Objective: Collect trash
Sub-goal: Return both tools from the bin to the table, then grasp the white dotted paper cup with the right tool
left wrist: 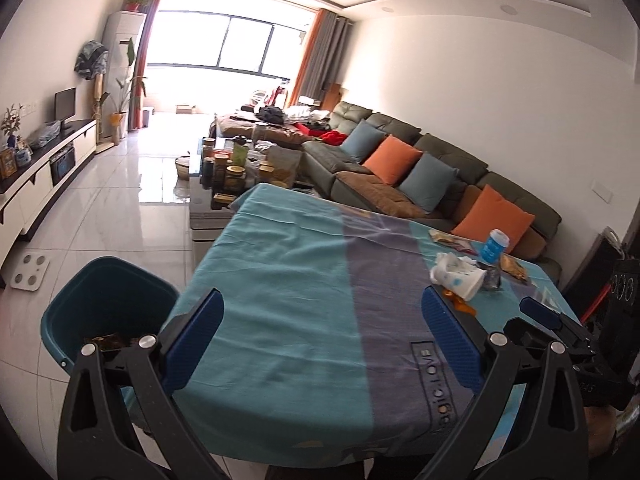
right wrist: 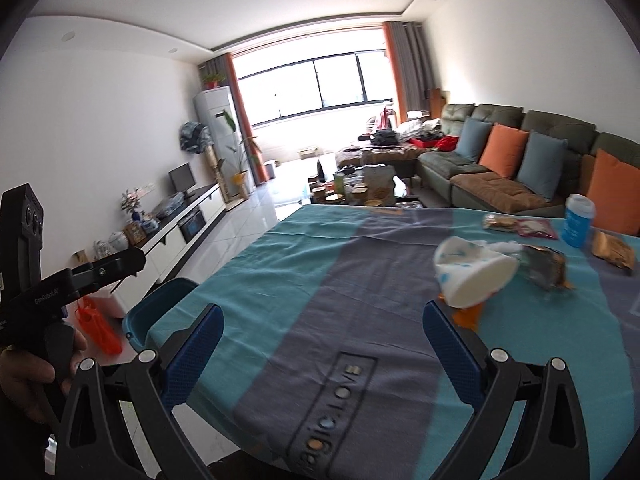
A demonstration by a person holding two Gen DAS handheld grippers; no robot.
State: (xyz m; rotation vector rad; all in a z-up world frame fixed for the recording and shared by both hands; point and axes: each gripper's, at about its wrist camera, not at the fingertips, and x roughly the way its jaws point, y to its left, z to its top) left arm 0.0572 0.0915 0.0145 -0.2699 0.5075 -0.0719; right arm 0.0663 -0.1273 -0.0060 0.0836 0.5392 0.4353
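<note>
A table under a teal and grey cloth [left wrist: 280,280] [right wrist: 360,280] carries trash at its right side: a tipped white paper cup [left wrist: 458,276] [right wrist: 474,276], an orange scrap [right wrist: 468,316] beneath it, a dark crumpled wrapper [right wrist: 546,268], a blue-white cup [left wrist: 495,245] [right wrist: 577,221] and snack packets [right wrist: 520,225]. A teal bin [left wrist: 108,300] [right wrist: 160,308] stands at the table's left edge with some trash inside. My left gripper [left wrist: 322,338] is open and empty over the table's near edge. My right gripper [right wrist: 322,340] is open and empty, with the white cup ahead to its right.
A green sofa [left wrist: 440,176] with orange and blue cushions runs along the right wall. A cluttered coffee table [left wrist: 236,168] lies beyond the table. A TV cabinet [left wrist: 48,164] lines the left wall. An orange bag [right wrist: 96,328] and a white scale [left wrist: 30,270] lie on the tiled floor.
</note>
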